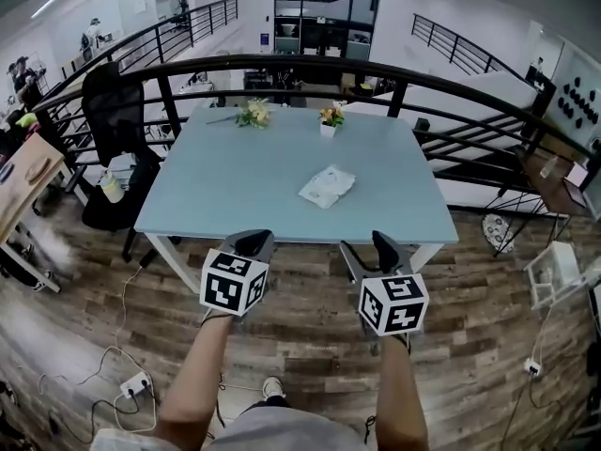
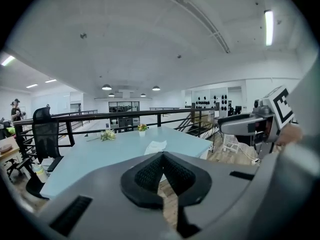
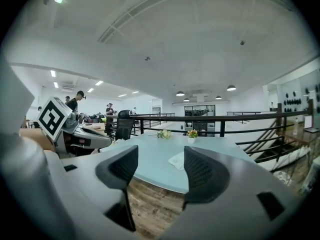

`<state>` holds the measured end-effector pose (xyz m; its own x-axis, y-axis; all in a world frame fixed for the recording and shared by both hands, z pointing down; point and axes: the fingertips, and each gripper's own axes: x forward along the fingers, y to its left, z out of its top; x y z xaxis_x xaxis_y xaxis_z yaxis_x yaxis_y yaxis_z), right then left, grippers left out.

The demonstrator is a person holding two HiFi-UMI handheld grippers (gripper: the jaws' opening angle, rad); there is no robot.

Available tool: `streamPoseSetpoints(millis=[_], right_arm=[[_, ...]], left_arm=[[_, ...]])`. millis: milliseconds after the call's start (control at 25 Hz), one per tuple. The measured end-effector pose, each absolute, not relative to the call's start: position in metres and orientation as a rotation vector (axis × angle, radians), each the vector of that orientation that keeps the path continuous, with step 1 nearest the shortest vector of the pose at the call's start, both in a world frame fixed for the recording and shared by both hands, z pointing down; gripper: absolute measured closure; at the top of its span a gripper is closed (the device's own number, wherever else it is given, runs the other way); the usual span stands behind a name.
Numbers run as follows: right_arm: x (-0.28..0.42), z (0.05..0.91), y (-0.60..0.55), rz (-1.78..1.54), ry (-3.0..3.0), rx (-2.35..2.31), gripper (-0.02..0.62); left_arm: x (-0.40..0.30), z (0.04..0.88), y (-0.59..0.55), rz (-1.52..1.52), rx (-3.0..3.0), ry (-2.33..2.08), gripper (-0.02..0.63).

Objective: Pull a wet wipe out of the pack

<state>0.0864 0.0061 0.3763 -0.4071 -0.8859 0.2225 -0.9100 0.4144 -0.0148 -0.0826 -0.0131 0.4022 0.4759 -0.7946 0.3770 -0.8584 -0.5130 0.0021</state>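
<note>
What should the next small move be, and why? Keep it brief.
Probably bring both grippers forward over the near edge of the table toward the wipe pack. It lies flat mid-table, untouched, while the left gripper, jaws together, and the right gripper, jaws apart and empty, both hang short of the table.

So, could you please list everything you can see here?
table: one, light blue, ahead of the grippers
wet wipe pack: one, white, on the table, right of centre
flower bunch: one, pale, table's far edge
flower pot: one, white, table's far edge
office chair: one, black, left of the table
railing: one, black, behind the table
power strip: one, white, floor at lower left
left gripper: one, grey, jaws together, empty
right gripper: one, grey, jaws apart, empty
</note>
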Motion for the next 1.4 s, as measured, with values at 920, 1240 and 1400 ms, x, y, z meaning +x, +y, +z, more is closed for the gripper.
streamPoseSetpoints(millis=[920,1240,1400], right_arm=[[0.049,0.370,-0.051,0.171,-2.354,1.758,0.259],[0.054,0.376,-0.070,0.157,-2.355,1.762,0.259],[0.058,0.379,-0.086,0.152,-2.363,1.753,0.259]], left_arm=[[-0.126,0.410,-0.082,0.455,2.596,-1.314,0.611],[-0.122,0.416,-0.099,0.467,2.593,-1.324,0.611],[-0.119,0.419,-0.115,0.475,2.584,-1.338,0.611]])
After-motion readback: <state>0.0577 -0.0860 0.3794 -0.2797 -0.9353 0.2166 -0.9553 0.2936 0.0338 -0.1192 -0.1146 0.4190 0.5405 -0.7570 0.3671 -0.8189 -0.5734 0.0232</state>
